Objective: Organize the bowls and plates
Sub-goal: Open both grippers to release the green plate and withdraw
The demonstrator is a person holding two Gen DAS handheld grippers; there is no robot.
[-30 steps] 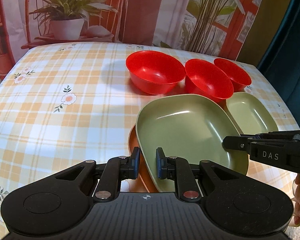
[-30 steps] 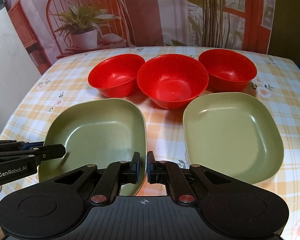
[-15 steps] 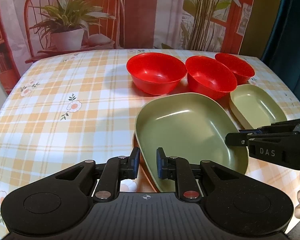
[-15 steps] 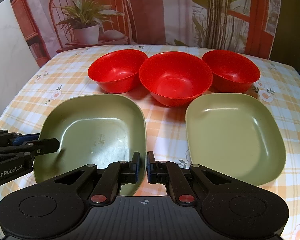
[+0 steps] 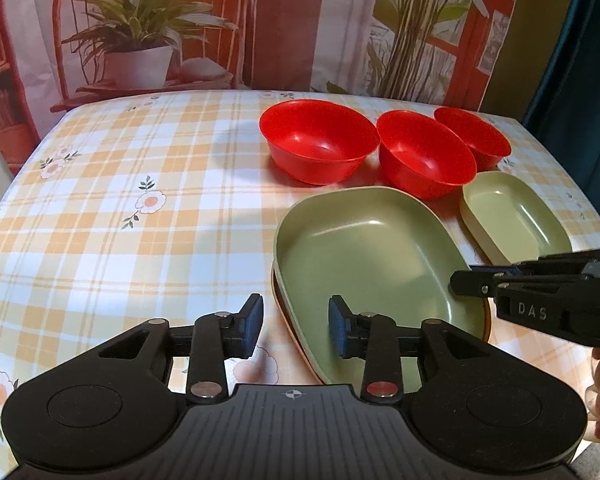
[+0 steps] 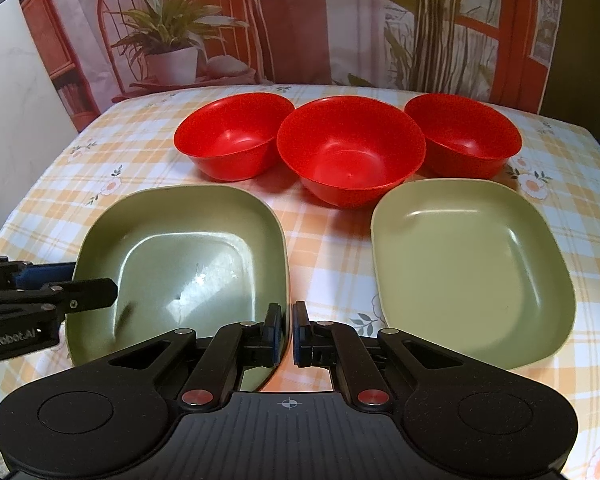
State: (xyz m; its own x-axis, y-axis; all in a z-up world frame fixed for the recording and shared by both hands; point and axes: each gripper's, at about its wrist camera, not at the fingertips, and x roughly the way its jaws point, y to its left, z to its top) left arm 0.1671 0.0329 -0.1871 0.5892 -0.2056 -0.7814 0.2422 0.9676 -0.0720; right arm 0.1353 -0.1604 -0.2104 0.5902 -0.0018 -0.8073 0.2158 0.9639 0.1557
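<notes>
On the checked surface (image 6: 332, 240), a green plate (image 6: 180, 264) is seen at lower left of the right wrist view, with the left gripper (image 5: 296, 326) straddling its near rim, jaws opening and pads clear of it. The right gripper (image 6: 287, 334) at bottom centre is clenched on that plate's right edge. Three red bowls (image 6: 350, 152) are lined up across the upper middle, and a second green plate (image 6: 472, 268) is parked at lower right, just in front of the bowls.
</notes>
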